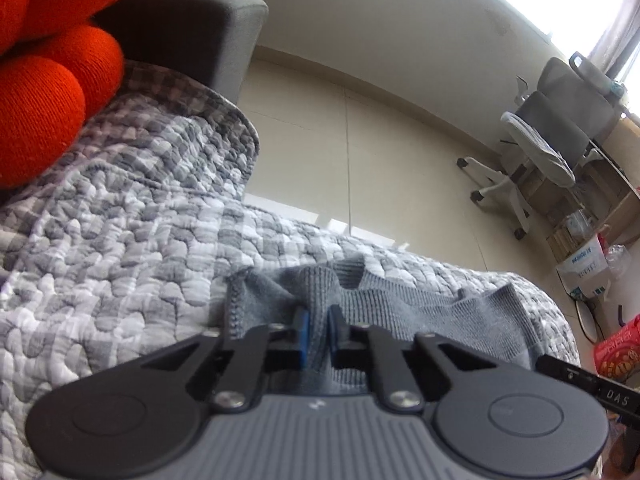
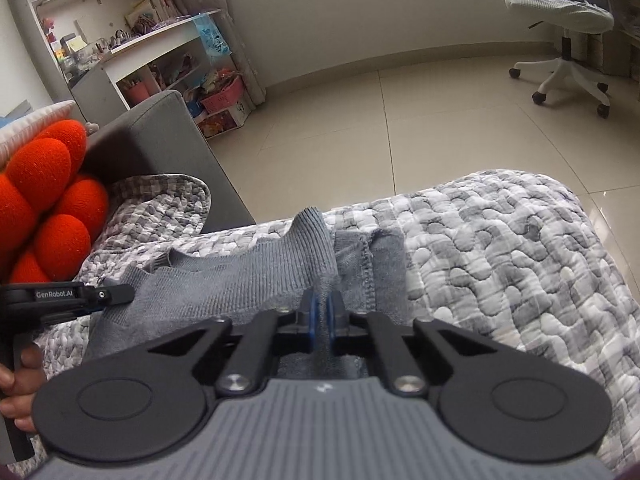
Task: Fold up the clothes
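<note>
A grey knitted garment (image 1: pixel 404 312) lies on the grey-and-white checked quilt (image 1: pixel 120 240) that covers the sofa. My left gripper (image 1: pixel 318 330) is shut on a raised fold of the garment's ribbed edge, the cloth pinched between its blue pads. In the right wrist view the same garment (image 2: pixel 224 284) stretches to the left, and my right gripper (image 2: pixel 321 320) is shut on another bunched fold near its seamed edge. The left gripper's body (image 2: pixel 68 298) shows at the left of that view, held by a hand (image 2: pixel 20 384).
A red knotted cushion (image 1: pixel 44 92) rests against the dark grey sofa arm (image 1: pixel 192 32) at the left. Beyond the quilt's edge lies a tiled floor (image 2: pixel 420 120) with a white office chair (image 2: pixel 560 20). Shelves and a pink basket (image 2: pixel 222 94) stand by the far wall.
</note>
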Available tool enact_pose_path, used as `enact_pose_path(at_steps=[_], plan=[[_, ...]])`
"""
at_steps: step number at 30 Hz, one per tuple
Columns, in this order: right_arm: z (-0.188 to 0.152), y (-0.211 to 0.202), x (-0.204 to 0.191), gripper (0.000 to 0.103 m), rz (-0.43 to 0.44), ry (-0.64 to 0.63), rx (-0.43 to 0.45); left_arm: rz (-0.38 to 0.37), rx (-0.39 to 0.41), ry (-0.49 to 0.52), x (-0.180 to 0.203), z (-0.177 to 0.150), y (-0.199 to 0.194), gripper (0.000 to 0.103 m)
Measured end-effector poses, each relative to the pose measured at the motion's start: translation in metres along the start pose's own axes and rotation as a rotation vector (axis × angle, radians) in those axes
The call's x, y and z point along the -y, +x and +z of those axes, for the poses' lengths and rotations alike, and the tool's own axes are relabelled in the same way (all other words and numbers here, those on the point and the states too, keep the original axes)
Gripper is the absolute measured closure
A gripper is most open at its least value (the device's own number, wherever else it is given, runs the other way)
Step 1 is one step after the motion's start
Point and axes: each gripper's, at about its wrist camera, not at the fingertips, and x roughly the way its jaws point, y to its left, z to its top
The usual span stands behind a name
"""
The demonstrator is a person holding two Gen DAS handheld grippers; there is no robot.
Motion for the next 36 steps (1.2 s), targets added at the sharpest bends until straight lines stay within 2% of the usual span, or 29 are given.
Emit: enact_pose_path(at_steps=[7, 12, 14, 15, 16, 18, 21, 23, 25, 32, 34, 36], plan=[[0.0, 0.003, 0.0, 0.098, -0.003, 0.002, -0.02, -0.015, 0.108, 0.013, 0.013, 0.015, -0.011, 0.096], [0.0, 0.004, 0.002, 0.098, -0.005, 0.009, -0.029, 0.042, 0.079, -0.005, 0.004, 0.01, 0.015, 0.095], [0.002, 0.004, 0.004, 0.097, -0.001, 0.019, -0.021, 0.059, 0.057, -0.028, -0.006, 0.003, 0.022, 0.091], [0.003, 0.004, 0.005, 0.091, 0.0, 0.026, -0.016, 0.048, 0.065, -0.035, -0.009, -0.001, 0.019, 0.087], [0.004, 0.006, 0.007, 0.086, 0.008, 0.03, -0.018, 0.041, 0.074, -0.043, -0.01, -0.002, 0.014, 0.077], [0.005, 0.009, 0.01, 0.086, 0.024, 0.032, -0.028, 0.037, 0.093, -0.075, -0.014, -0.003, 0.001, 0.068], [0.003, 0.01, 0.008, 0.086, 0.035, 0.002, -0.04, 0.024, 0.138, -0.108, -0.011, -0.002, -0.026, 0.064], [0.003, 0.009, 0.005, 0.092, 0.033, -0.027, -0.041, 0.027, 0.148, -0.093, -0.004, -0.006, -0.043, 0.064], [0.004, 0.007, 0.003, 0.096, 0.027, -0.038, -0.033, 0.02, 0.139, -0.069, 0.004, -0.017, -0.056, 0.063], [0.005, 0.0, 0.003, 0.097, -0.02, -0.04, -0.01, 0.15, 0.03, 0.024, 0.022, -0.074, -0.058, 0.061], [0.004, 0.001, 0.005, 0.09, -0.004, -0.023, -0.011, 0.172, 0.028, 0.036, 0.021, -0.078, -0.055, 0.061], [0.003, 0.0, 0.005, 0.089, 0.022, -0.03, -0.022, 0.173, 0.028, 0.04, 0.018, -0.079, -0.051, 0.06]])
